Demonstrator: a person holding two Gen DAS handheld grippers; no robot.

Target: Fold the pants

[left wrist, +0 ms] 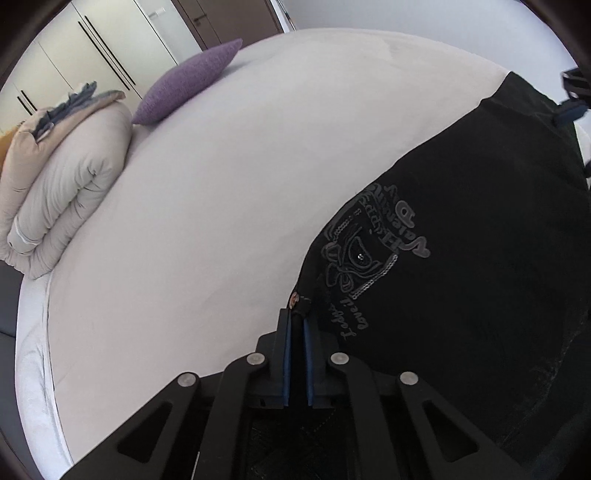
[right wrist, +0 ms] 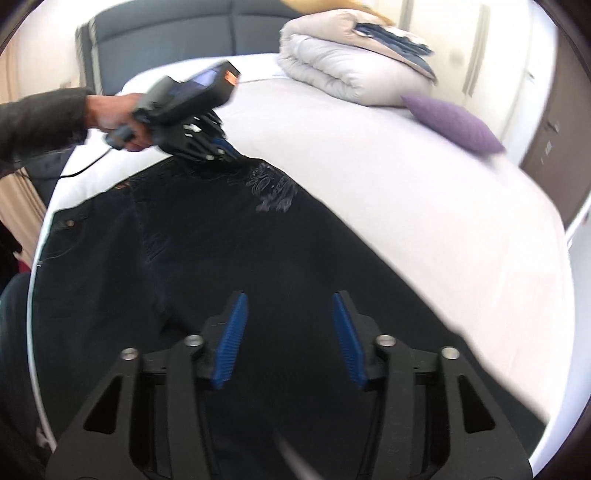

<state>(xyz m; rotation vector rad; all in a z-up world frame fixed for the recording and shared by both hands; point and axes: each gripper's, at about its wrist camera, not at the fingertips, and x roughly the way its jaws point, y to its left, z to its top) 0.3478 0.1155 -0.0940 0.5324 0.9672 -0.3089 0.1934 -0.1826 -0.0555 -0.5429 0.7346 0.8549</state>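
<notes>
Black pants [left wrist: 461,258] with a grey printed emblem [left wrist: 369,254] lie on the white bed [left wrist: 221,184]. My left gripper [left wrist: 295,314] is shut on the waistband corner of the pants, by a metal button. In the right wrist view the pants [right wrist: 221,258] spread across the near side of the bed, and the left gripper [right wrist: 227,149] pinches their far edge beside the emblem [right wrist: 273,188]. My right gripper [right wrist: 290,299] is open and empty, hovering over the dark fabric. It shows at the far right edge of the left wrist view [left wrist: 570,107].
A rolled beige duvet [left wrist: 62,192] with folded clothes on top and a purple cushion [left wrist: 188,81] sit at the bed's head end. They also show in the right wrist view, duvet [right wrist: 351,70] and cushion [right wrist: 454,122]. A grey headboard [right wrist: 166,29] and wardrobe doors [left wrist: 92,44] stand behind.
</notes>
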